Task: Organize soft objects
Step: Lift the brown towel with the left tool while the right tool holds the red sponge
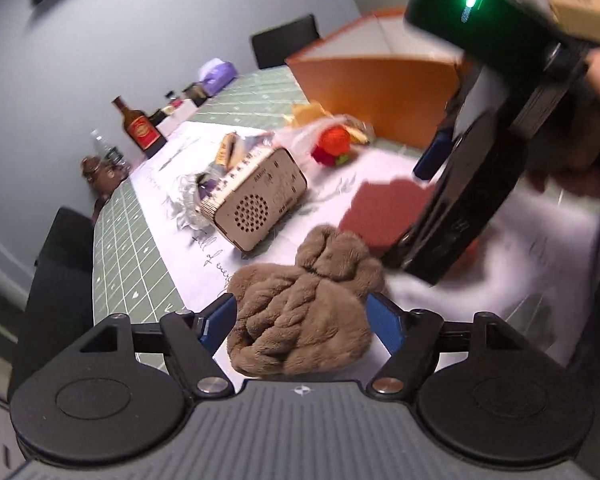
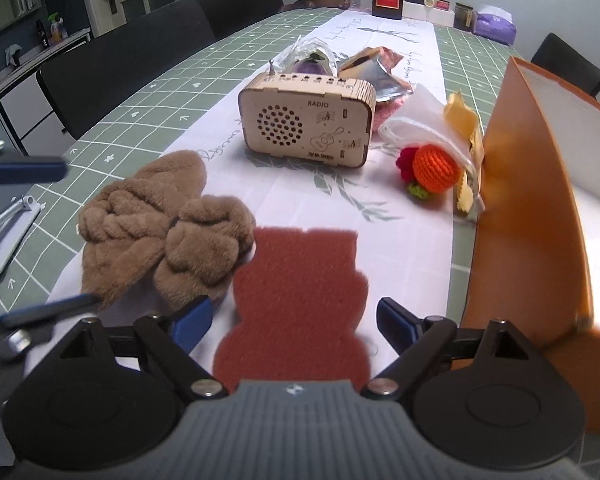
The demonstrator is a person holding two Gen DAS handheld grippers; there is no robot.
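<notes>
Right wrist view: I hold the right gripper [image 2: 294, 322] low over a dark red sponge [image 2: 300, 300], cut in a rounded animal outline, which lies flat on the white runner in the lower centre of the frame. The jaws stand spread to either side of it, and the blue pads are clear of its edges, so nothing is pinched.

Left wrist view: the left gripper [image 1: 300, 320] is likewise spread, with a brown plush bundle [image 1: 304, 312] lying between the pads in the lower centre. I see no squeeze in the plush and judge it loose on the cloth. In the right wrist view the same bundle sits at centre left, touching the sponge's upper left edge.

An orange box [image 2: 532, 208] stands open at the right edge of the right wrist view. The part of its white interior that I can see is bare; the rest is hidden by its near wall.

An orange crocheted ball [image 2: 436, 168] with a red and a green piece lies just beside the box's outer wall, partly inside a sheer mesh pouch [image 2: 416, 120]. A wooden toy radio [image 2: 306, 120] stands upper centre.

I judge the task barely begun: sponge, plush and crocheted piece all lie outside the box.
</notes>
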